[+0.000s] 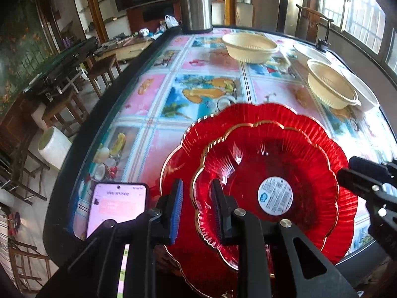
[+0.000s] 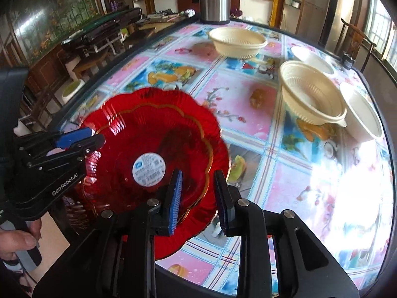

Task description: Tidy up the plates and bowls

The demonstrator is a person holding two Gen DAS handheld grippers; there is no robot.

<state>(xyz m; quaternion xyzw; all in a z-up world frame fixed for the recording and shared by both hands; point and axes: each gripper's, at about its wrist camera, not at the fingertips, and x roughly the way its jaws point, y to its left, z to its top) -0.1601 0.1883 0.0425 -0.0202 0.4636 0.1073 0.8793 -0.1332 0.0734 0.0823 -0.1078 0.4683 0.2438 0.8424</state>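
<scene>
**Red plates stacked at the near table edge, both tongs at the rim**

In the left wrist view, the left gripper (image 1: 196,211) has its fingers apart, straddling the near-left rim of the top plate (image 1: 268,173), a red scalloped dish with a gold edge and a round white sticker (image 1: 275,195) at its centre. The blue pad sits outside the rim and the black finger inside it; neither clearly presses on the glass. The top plate rests on a larger red plate (image 1: 223,121) of the same kind, which overhangs the table (image 1: 158,104) edge slightly. A lit phone (image 1: 116,206) lies just left of the plates.

The right gripper (image 2: 198,196) is also apart, its blue pad over the top plate's right rim and its black finger out past the edge of both plates, over the tablecloth. Whether it touches the rim cannot be told.

Farther back on the fruit-print cloth, well apart from the plates, stand cream bowls: one nested pair (image 2: 312,96) to the right with a white bowl (image 2: 364,114) just beside it, another white bowl (image 2: 312,59) behind, and a wide cream bowl (image 2: 238,41) toward the far middle. A steel flask (image 1: 196,2) stands at the far edge.
</scene>
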